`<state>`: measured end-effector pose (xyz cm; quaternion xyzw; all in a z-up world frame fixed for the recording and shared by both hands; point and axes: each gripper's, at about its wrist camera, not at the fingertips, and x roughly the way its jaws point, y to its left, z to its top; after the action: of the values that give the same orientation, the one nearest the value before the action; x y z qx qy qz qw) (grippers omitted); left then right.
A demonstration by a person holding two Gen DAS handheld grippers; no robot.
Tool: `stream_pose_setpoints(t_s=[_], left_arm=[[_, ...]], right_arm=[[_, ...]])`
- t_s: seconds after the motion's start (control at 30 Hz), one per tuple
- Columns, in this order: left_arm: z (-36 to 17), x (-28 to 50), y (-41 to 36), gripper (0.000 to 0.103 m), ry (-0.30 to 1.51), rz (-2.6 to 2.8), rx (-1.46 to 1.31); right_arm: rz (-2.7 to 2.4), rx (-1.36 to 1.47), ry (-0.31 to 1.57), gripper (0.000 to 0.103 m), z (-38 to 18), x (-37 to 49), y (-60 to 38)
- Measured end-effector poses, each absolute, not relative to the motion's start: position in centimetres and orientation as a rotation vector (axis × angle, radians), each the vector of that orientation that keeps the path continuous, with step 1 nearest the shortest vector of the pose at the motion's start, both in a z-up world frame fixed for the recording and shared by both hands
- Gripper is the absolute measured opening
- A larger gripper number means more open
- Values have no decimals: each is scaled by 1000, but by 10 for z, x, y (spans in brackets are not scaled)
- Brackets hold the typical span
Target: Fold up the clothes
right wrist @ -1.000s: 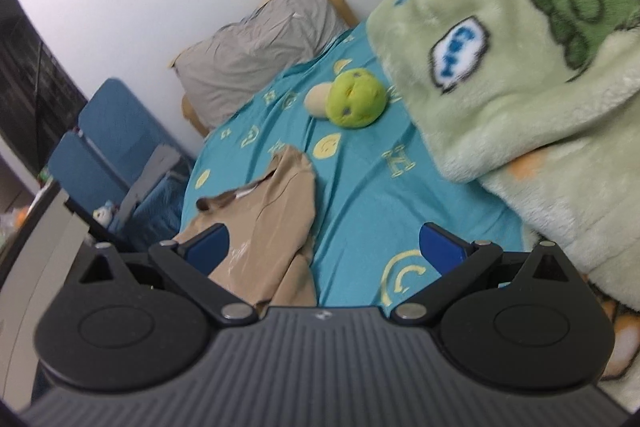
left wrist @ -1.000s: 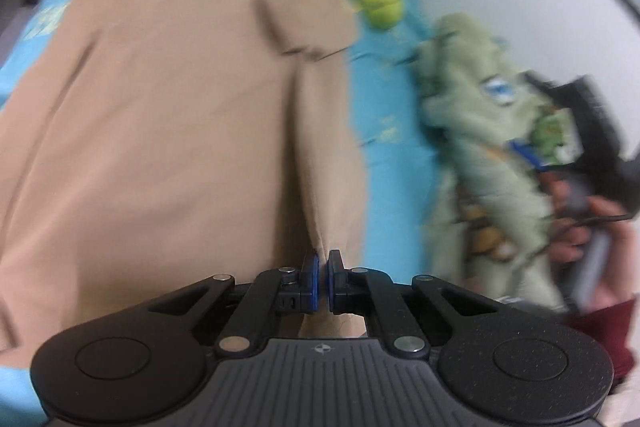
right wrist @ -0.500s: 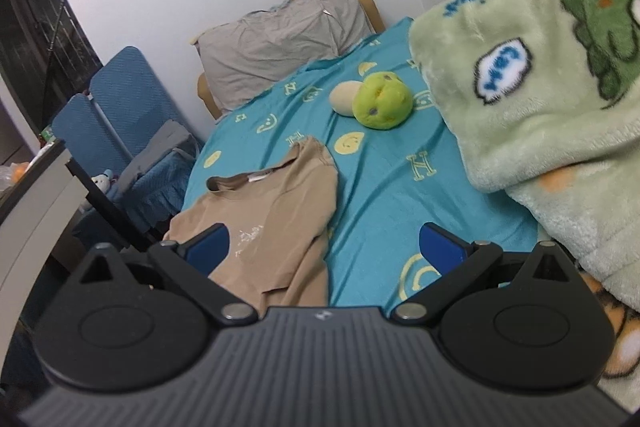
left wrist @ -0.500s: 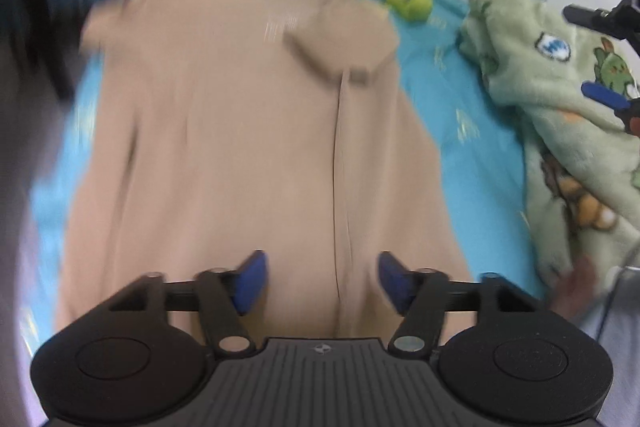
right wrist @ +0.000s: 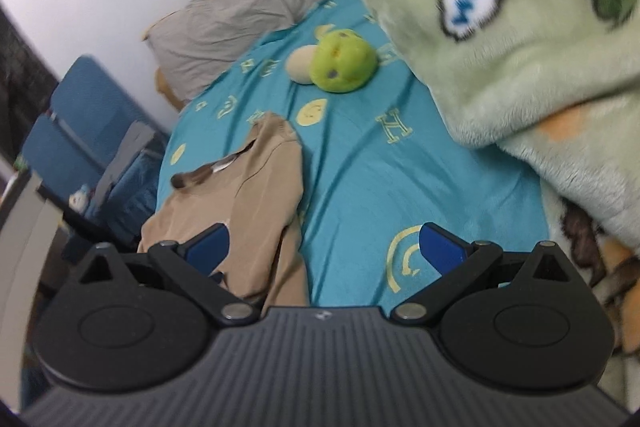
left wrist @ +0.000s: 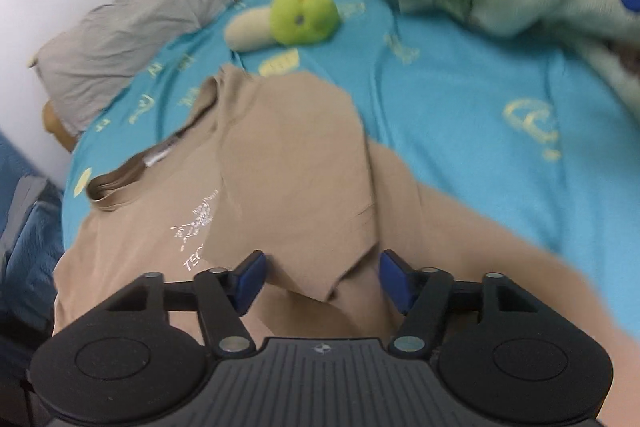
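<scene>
Left wrist view: the tan T-shirt is seen spread on the teal bedsheet, with one sleeve folded inward over the chest.
Left gripper: held above the shirt's lower part with blue pads parted; nothing is clamped between them.
Right wrist view: the same shirt is seen lying at the left side of the bedsheet, collar toward the pillow.
Right gripper: held wide apart over the sheet, nothing grasped.
Plush toy: a green one is seen resting on the sheet beyond the shirt, near the grey pillow.
Blanket: a pale green fleece is bunched at the right.
Chairs: blue ones are seen beside the bed.
</scene>
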<state>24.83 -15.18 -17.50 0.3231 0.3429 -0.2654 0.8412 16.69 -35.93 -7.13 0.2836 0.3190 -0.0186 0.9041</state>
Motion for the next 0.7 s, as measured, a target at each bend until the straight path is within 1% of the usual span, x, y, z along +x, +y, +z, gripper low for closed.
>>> stream_pose_setpoints(t_s=[0.13, 0.17, 0.2, 0.23, 0.27, 0.3, 0.33, 0.57, 0.7], left_arm=[[-174, 261, -145, 60, 663, -563, 592], [-175, 266, -146, 57, 654, -558, 557], [-176, 271, -147, 50, 646, -553, 522], [-177, 276, -148, 39, 639, -548, 486], [-176, 282, -146, 31, 633, -552, 444], [-171, 287, -142, 11, 622, -548, 383], [-166, 292, -137, 7, 611, -543, 320], [-124, 362, -65, 4, 541, -360, -245], [-132, 406, -21, 4, 582, -156, -426]], right_arm=[[-44, 628, 686, 103, -81, 183, -359], [-45, 639, 693, 103, -83, 187, -359], [-46, 649, 699, 103, -86, 191, -358], [-46, 652, 705, 103, -87, 193, -357], [-45, 650, 710, 103, -87, 192, -356], [-45, 652, 715, 103, -88, 191, -356], [-45, 653, 715, 103, -88, 188, -355], [-39, 619, 708, 103, -85, 175, -339], [-24, 594, 731, 103, -89, 186, -329]])
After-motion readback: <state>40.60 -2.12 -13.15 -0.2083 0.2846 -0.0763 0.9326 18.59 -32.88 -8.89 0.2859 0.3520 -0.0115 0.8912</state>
